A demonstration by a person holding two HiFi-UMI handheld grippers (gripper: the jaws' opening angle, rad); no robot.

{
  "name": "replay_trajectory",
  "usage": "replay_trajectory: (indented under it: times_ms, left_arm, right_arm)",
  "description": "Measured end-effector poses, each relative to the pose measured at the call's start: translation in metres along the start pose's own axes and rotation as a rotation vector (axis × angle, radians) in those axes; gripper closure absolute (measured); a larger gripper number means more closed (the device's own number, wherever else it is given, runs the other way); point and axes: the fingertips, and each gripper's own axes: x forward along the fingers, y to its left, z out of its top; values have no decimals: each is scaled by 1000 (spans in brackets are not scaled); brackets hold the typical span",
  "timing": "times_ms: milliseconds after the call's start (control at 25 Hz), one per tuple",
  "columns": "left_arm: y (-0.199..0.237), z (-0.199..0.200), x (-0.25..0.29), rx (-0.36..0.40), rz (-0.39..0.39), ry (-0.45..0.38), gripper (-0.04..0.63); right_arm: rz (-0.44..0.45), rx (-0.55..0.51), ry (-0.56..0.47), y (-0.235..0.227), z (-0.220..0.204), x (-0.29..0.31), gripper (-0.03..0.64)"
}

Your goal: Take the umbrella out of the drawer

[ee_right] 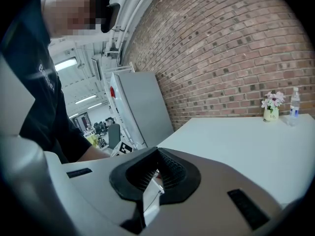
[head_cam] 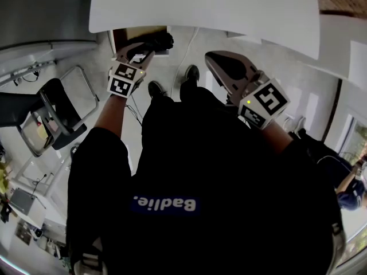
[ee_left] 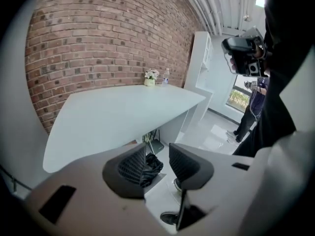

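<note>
Step in hand: I read this as the reach-in before the grab. The drawer (head_cam: pixel 127 36) stands pulled out under the front edge of the white bench (head_cam: pixel 200 4), and nothing has been lifted yet.

Umbrella: the umbrella (ee_left: pixel 149 167) is a folded black bundle, lying at the drawer's near right part, below the bench's overhang. In the head view it shows as a dark lump (head_cam: pixel 162 40) just past the left tool's tip.

Left tool: the left tool (ee_left: pixel 157 150) is released, its jaws standing partly apart and pointed down at the umbrella. The bundle sits in line with the gap, close by the left-hand pad, but I see neither pad pressing on it, so I count it as not yet gripped.

Right tool: the right tool (ee_right: pixel 157 154) is clenched with nothing in it, its ribbed pads meeting at the tips. It hangs out in front of the bench, well apart from the drawer (head_cam: pixel 217 59).

Next move: I would ease the left tool forward and down until both pads straddle the thickest part of the bundle, then close on it.

Care needed: the loose fabric may give under the pads, so I would want a deep bite, not a pinch at the edge. The lift has to come out toward me first, to clear the bench's underside.
</note>
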Motion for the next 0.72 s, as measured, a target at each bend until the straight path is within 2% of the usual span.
replay_trajectory:
  times_ms: [280, 480, 720]
  left_arm:
    - [14, -49, 46, 148, -51, 162, 425]
    - [21, -81, 73, 236, -99, 242, 409]
    - [31, -122, 108, 337, -126, 355, 348]
  right_arm:
    - [-39, 24, 41, -10, -18, 3, 591]
    - [-64, 38, 60, -10, -29, 7, 591]
    - [-107, 71, 96, -14, -58, 6, 591]
